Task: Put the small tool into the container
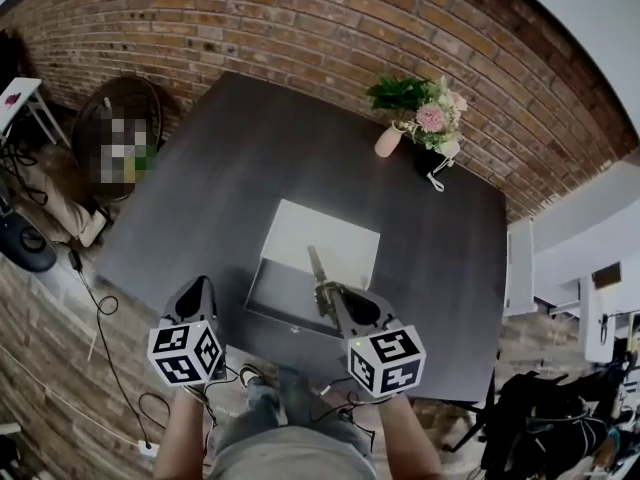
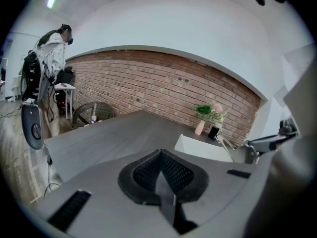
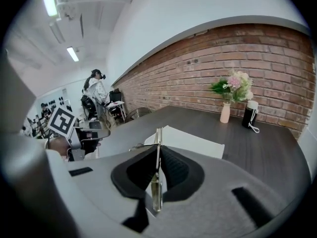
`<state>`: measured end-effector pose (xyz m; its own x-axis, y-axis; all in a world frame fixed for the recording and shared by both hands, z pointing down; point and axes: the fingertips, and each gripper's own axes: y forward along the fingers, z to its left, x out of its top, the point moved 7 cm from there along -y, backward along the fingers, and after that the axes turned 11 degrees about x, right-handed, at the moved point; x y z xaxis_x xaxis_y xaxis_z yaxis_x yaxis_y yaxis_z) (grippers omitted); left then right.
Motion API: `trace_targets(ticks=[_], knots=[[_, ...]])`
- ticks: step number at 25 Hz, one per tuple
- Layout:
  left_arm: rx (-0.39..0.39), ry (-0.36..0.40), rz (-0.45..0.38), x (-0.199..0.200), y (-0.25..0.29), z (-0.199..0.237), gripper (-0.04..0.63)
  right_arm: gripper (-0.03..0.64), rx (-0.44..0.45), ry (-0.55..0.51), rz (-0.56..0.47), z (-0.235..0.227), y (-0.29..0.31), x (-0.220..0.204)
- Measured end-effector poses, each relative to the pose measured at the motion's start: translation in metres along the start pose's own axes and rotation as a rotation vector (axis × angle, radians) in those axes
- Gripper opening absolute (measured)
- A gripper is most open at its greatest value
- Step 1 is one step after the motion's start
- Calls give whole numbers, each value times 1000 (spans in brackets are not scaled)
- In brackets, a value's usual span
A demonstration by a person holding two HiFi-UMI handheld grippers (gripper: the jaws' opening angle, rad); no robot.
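A white open container [image 1: 330, 236] stands on the dark table [image 1: 220, 188], near its front edge. My right gripper [image 1: 324, 294] is shut on a thin metal tool [image 1: 314, 266], which sticks forward over the container's near side. In the right gripper view the tool [image 3: 158, 157] stands on edge between the shut jaws, its tip in front of the container [image 3: 195, 140]. My left gripper [image 1: 203, 284] hovers left of the container, over the table's front edge. In the left gripper view its jaws [image 2: 161, 156] are shut with nothing between them, and the container [image 2: 200, 148] lies ahead to the right.
A pink vase with flowers [image 1: 418, 118] and a dark bottle [image 1: 432, 160] stand at the table's far right corner. A wicker chair [image 1: 118, 128] is off the table's left side. Cables lie on the floor below the front edge. A person [image 2: 52, 53] stands far off.
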<state>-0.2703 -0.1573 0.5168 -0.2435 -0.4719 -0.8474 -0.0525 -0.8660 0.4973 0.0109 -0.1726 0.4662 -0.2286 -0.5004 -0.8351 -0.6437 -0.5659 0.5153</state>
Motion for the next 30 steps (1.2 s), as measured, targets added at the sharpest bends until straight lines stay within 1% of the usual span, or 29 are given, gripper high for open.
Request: trace_targets(ticks=[9,17,22,26,30], knots=[[70,-44,33,-22,-4,34,0,18,98,-136,126,13,29,-7],[101,-62,53,-36,-4,54,0,18,107,-264,233,21,49,-21],[120,-63,65,-41,-4,61,0,18,130,-302,260,24,61,-26],[136,-62,74,-44,-3,66,0,18,146,-355,314,24,70,-32],[150,-58,81,-45,-1,68,0,18,165,-378,359,21,78,-37]])
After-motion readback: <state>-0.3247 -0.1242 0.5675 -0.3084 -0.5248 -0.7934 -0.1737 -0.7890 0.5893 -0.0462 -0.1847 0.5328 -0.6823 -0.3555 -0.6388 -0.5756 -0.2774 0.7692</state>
